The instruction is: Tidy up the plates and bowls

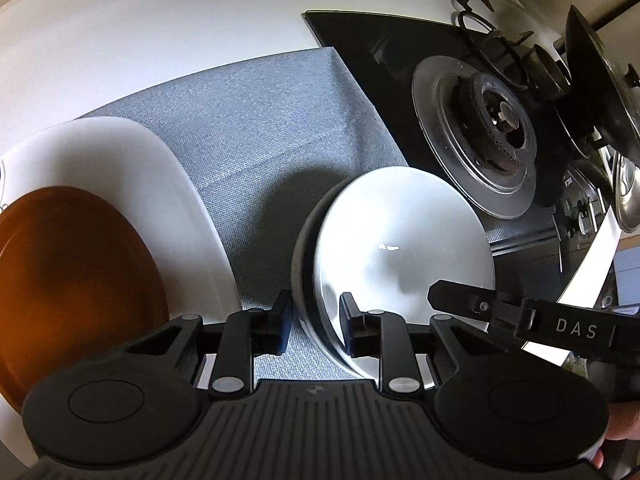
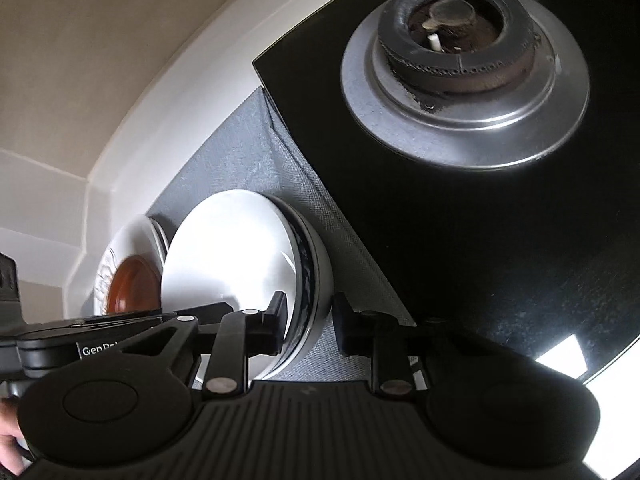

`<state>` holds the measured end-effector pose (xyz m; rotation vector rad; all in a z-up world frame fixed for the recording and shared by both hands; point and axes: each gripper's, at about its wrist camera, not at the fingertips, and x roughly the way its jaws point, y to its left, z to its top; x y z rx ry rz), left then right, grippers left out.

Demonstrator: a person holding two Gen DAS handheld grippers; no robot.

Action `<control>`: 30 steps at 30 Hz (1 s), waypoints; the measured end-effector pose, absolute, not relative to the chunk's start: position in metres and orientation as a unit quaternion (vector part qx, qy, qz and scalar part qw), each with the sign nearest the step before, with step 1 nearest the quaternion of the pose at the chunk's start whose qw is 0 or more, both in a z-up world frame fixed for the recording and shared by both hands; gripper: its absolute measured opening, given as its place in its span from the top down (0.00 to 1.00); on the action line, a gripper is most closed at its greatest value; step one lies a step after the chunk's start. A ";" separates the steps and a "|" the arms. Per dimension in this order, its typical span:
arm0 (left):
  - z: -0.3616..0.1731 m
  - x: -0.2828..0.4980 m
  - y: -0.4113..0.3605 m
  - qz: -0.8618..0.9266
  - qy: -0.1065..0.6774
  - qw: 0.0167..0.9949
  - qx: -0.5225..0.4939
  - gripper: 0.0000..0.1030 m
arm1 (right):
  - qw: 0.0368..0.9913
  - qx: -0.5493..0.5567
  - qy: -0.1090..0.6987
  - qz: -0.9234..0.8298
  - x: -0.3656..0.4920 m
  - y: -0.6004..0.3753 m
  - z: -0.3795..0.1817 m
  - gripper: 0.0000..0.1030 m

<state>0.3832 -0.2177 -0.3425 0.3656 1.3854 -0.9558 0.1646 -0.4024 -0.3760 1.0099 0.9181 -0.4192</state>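
- A brown plate (image 1: pixel 76 272) lies at the far left of the left wrist view, on a larger white plate (image 1: pixel 132 168); both rest on a grey woven mat (image 1: pixel 264 120).
- The left gripper (image 1: pixel 314 322) straddles the near rim of the stacked bowls (image 1: pixel 396 240), one finger outside the wall, the other inside. The jaws stand narrowly apart, and the pads appear pressed on the rim.
- The stack is a white bowl nested in a second bowl with a dark inner band; it stands on the mat, just beside the black hob (image 1: pixel 380 48).
- The other tool reaches into the bowl from the right of this view; its body carries the white letters "DAS".
- Past the bowls is a burner (image 1: pixel 500 120) on its steel ring, and small control markings at the hob's edge are too small to read.
- In the right wrist view, the left tool's body at far left reads "GenRo", the rest cut off.
- The right gripper (image 2: pixel 310 322) clasps the opposite rim of the same bowls, with the wall between its fingers.
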 end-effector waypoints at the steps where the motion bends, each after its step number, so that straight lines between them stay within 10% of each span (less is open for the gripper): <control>1: -0.341 0.385 -0.219 -0.423 0.604 0.656 0.164 0.75 | 0.754 0.465 0.421 -0.194 0.165 -0.403 -0.377 0.73; 30: -0.260 0.364 -0.131 -0.340 0.597 0.720 0.099 0.79 | 0.778 0.451 0.428 -0.087 0.182 -0.371 -0.317 0.73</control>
